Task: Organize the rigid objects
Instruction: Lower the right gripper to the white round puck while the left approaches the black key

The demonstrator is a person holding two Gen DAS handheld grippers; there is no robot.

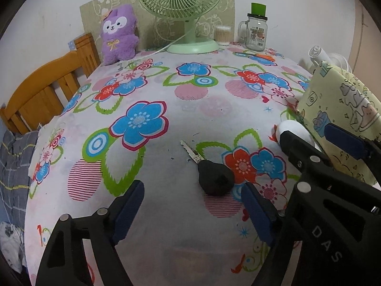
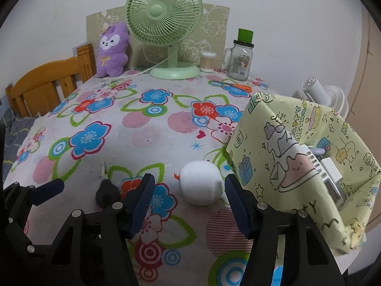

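A black-headed key [image 1: 209, 169] lies on the floral tablecloth [image 1: 166, 90], just ahead of my open, empty left gripper [image 1: 190, 205] and toward its right finger. In the right wrist view the key [image 2: 107, 191] lies left of my right gripper [image 2: 189, 205], which is open and empty with a white rounded object [image 2: 200, 182] just ahead between its fingers. That white object [image 1: 293, 131] shows partly behind the right gripper in the left wrist view. A yellow-green patterned fabric bin [image 2: 297, 162] stands at the right, holding white devices [image 2: 331, 176].
At the back stand a green desk fan [image 2: 166, 23], a purple plush toy [image 2: 112, 50], a cotton swab box [image 2: 207, 61] and a glass jar mug [image 2: 240, 59]. Orange scissors [image 2: 235, 86] lie near the jar. A wooden chair [image 2: 47, 83] is at the left, a white handheld fan [image 2: 323, 95] behind the bin.
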